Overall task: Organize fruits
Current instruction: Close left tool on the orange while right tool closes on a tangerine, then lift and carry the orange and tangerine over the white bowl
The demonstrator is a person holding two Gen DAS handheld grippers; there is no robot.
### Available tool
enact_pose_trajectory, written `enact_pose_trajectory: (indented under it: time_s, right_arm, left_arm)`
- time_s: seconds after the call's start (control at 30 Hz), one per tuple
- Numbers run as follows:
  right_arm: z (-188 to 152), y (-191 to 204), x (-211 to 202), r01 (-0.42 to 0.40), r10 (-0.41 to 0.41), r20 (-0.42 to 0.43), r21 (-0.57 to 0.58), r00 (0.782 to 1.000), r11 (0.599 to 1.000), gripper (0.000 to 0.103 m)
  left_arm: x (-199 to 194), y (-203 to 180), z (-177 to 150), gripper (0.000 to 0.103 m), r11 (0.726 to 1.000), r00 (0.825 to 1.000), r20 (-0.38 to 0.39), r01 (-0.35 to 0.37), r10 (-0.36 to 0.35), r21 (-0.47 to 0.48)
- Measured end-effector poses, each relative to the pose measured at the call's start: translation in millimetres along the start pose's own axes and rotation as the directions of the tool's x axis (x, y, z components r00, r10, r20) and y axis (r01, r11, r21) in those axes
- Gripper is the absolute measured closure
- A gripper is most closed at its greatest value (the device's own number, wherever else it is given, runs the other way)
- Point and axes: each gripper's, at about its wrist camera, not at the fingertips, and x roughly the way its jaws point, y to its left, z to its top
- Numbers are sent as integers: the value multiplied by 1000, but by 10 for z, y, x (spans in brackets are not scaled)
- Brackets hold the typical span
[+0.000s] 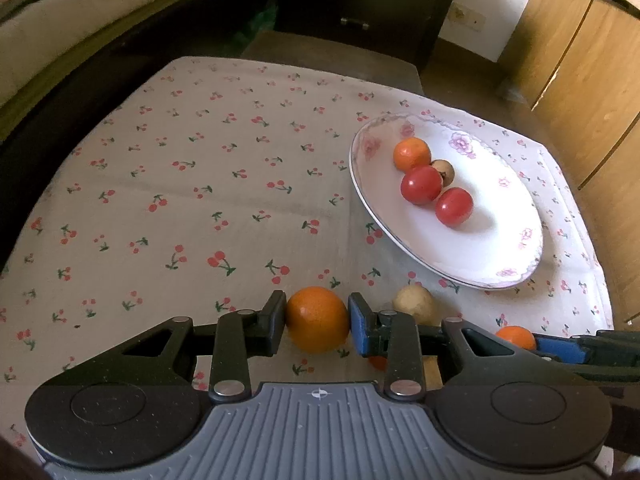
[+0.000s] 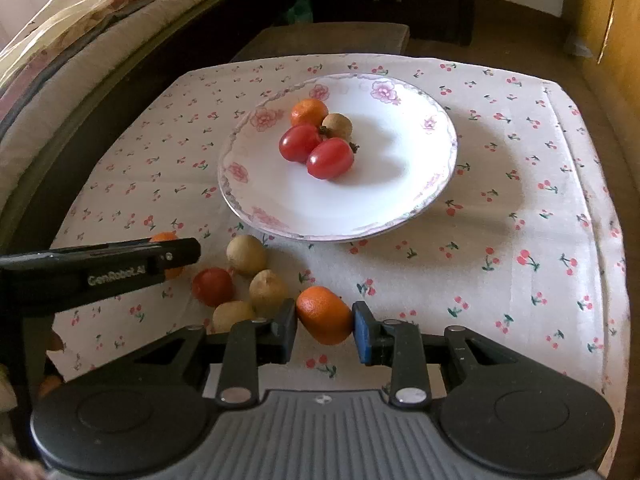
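My left gripper (image 1: 317,320) is shut on an orange (image 1: 317,319) just above the cherry-print cloth. My right gripper (image 2: 325,322) is shut on another orange (image 2: 326,315); that orange also shows in the left wrist view (image 1: 515,337). A white floral plate (image 2: 400,208) holds an orange (image 2: 309,112), two red tomatoes (image 2: 299,142) and a brown fruit (image 2: 337,125). On the cloth near the right gripper lie three brown fruits (image 2: 246,255) and a red tomato (image 2: 212,286). The left gripper's finger (image 2: 120,260) crosses the right wrist view at the left.
The table (image 1: 200,184) has a cherry-print cloth. A bed (image 2: 80,52) runs along the left. A dark cabinet (image 1: 360,4) stands behind, a brown stool (image 2: 320,40) at the far edge, and wooden cupboards (image 1: 580,60) to the right.
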Motion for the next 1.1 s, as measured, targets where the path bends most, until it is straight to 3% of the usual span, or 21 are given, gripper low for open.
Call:
enact_pose_trajectory:
  time_s: [0.67, 0.87, 0.93, 1.1]
  right_arm:
    - [-241, 9, 0, 14, -15, -29, -11, 999, 1000, 71]
    - [-217, 22, 9, 12, -12, -29, -10, 1000, 1000, 66]
    - [-221, 37, 13, 5, -5, -29, -16, 1000, 1000, 61]
    - [-223, 44, 16, 25, -26, -19, -16, 999, 1000, 61]
  left_arm:
    - [-125, -2, -277, 61, 1000, 999, -35, 26, -25, 11]
    - [-118, 9, -285, 43, 999, 998, -44, 41, -41, -5]
    - [-119, 5, -286, 42, 999, 998, -44, 39, -39, -5]
    - [-106, -19, -308, 41, 1000, 999, -39, 24, -24, 10]
